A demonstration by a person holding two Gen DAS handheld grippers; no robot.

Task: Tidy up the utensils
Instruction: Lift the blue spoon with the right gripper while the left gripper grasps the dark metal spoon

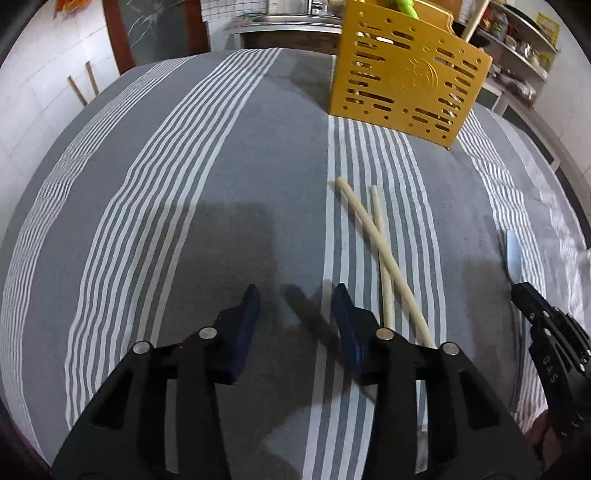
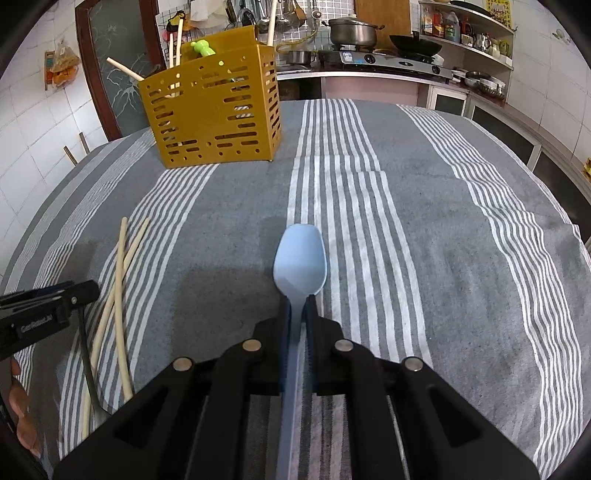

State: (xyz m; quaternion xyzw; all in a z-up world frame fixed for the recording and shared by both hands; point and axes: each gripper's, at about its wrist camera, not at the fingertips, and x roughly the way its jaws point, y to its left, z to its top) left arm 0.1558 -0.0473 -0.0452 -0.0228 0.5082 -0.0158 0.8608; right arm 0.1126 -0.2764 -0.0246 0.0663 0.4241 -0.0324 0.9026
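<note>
A yellow slotted utensil holder (image 1: pixel 406 77) stands at the far side of the striped cloth; it also shows in the right wrist view (image 2: pixel 214 114), holding chopsticks and a green utensil (image 2: pixel 203 48). Two cream chopsticks (image 1: pixel 384 243) lie crossed on the cloth just right of my left gripper (image 1: pixel 295 299), which is open and empty above the cloth. They also show at the left of the right wrist view (image 2: pixel 118 291). My right gripper (image 2: pixel 299 299) is shut on the handle of a light blue spoon (image 2: pixel 300 258), bowl pointing forward. The spoon (image 1: pixel 514 254) and right gripper (image 1: pixel 517 286) show in the left wrist view.
The table is covered by a grey cloth with white stripes (image 2: pixel 406 229). Behind it are a kitchen counter with a stove, pot (image 2: pixel 351 31) and wok, shelves at the right (image 2: pixel 465 33), and a dark door (image 2: pixel 110 74) at the left.
</note>
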